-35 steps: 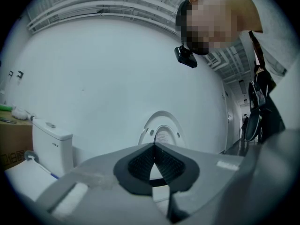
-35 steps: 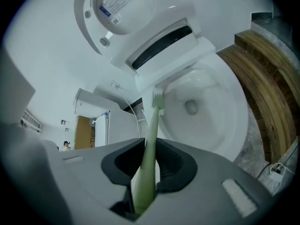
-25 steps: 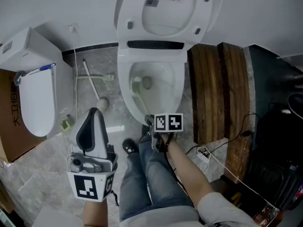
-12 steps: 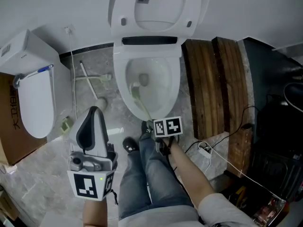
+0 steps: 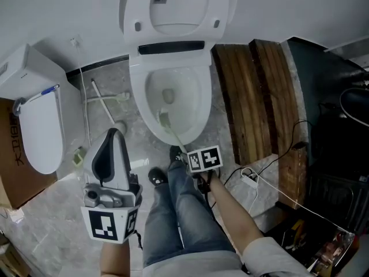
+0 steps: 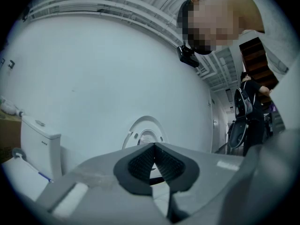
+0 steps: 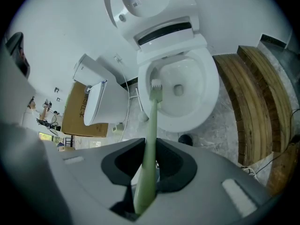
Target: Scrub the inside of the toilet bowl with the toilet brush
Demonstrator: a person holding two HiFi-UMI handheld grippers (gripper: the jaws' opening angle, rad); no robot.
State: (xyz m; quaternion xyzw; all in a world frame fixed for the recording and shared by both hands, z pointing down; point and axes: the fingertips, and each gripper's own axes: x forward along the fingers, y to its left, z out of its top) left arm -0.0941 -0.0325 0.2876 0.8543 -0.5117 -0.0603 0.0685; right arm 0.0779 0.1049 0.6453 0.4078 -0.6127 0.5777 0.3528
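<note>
Short of the toilet bowl, on its left, my left gripper idles pinched together on nothing; my right gripper clamps the toilet brush; its bristle head has slid from beside the drain back to the bowl's front wall, so I judge scrubbing is under way.

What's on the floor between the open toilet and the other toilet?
Two long-handled tools lie crossed there: a pale brush and a stick with a round end. The head view shows them.
</note>
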